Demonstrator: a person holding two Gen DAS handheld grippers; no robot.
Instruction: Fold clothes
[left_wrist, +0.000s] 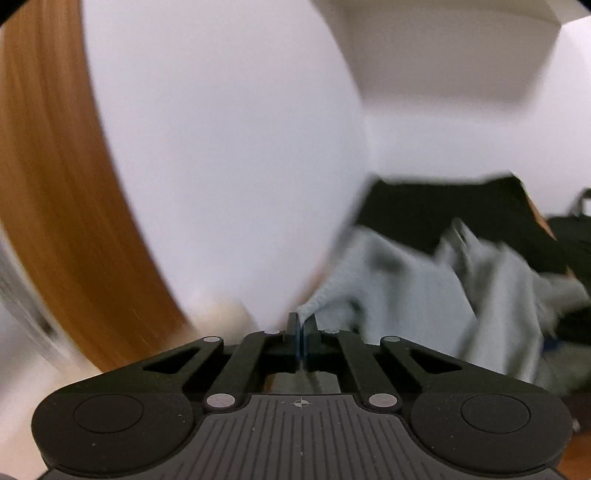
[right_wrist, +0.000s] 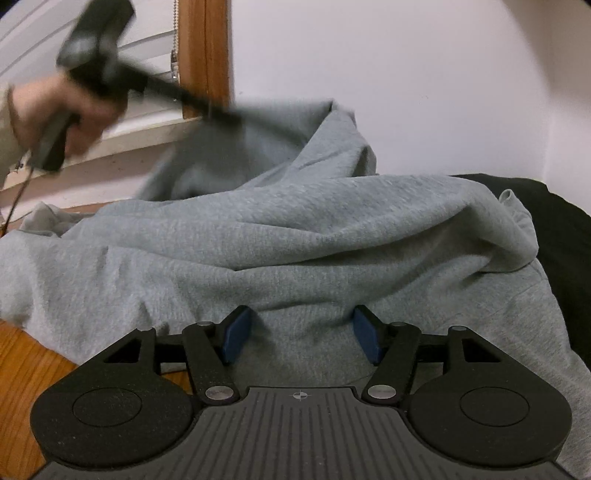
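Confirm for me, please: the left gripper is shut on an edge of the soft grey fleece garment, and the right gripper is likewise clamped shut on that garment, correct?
Not quite. The left gripper is indeed shut on an edge of the soft grey fleece garment, but the right gripper is not clamped shut: the right wrist view shows its blue pads standing well apart, with the cloth lying between them.

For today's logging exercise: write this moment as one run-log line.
left gripper: shut on grey sweatshirt edge, lifted | right gripper: open, fingers astride fabric | fold: not done
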